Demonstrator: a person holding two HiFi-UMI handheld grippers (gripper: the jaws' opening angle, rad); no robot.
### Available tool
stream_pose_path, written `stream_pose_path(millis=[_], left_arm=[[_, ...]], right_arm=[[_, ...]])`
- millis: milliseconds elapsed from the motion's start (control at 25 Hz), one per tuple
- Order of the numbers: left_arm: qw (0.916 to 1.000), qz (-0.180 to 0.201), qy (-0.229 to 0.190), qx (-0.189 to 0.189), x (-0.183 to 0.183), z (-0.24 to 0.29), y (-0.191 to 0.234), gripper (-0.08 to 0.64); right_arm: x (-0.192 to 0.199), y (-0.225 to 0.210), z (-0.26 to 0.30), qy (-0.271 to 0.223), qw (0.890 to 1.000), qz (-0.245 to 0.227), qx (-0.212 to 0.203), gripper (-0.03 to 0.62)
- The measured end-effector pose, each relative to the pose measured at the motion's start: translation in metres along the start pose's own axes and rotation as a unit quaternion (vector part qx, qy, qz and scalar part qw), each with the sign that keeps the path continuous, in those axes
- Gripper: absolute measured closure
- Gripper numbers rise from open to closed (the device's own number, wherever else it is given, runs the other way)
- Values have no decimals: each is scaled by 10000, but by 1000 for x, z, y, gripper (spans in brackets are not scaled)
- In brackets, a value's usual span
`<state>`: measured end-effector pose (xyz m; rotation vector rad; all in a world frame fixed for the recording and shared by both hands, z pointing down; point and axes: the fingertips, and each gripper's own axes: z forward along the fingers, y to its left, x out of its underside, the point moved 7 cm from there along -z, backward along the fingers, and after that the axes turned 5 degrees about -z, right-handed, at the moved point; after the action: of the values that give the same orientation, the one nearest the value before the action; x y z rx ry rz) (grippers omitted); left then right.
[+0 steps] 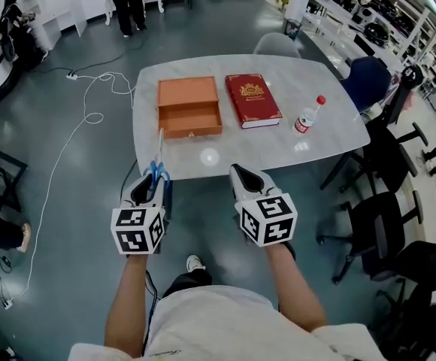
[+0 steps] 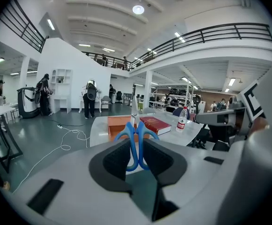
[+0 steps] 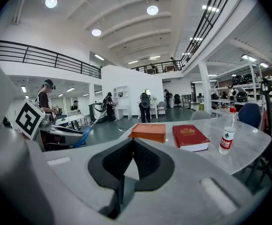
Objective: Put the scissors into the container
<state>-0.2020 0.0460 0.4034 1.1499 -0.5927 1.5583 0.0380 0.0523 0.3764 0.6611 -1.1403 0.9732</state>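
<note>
Left gripper (image 1: pixel 152 189) is clamped on the blue handles of the scissors (image 1: pixel 158 168), blade pointing ahead toward the surface (image 1: pixel 323 134) and held short of its near edge; the right gripper (image 1: pixel 246 180) is closed on nothing. Pickup is judged complete, but the scissors are well apart from the orange container (image 1: pixel 189 95), which sits on the surface with its drawer (image 1: pixel 192 119) open. Outstanding: carry across, lower into the drawer, release.
</note>
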Motion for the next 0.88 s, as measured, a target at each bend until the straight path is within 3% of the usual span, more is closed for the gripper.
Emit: stream_pose_path(millis=[480,880], left_arm=[[9996,113,66,244,-26,51,54,479],[9991,259,162,307,-40,82,73,479]], right_arm=[[-22,5,71,23,9998,-97,168,588],[-36,-4,105,-21,9995,-218,223,588]])
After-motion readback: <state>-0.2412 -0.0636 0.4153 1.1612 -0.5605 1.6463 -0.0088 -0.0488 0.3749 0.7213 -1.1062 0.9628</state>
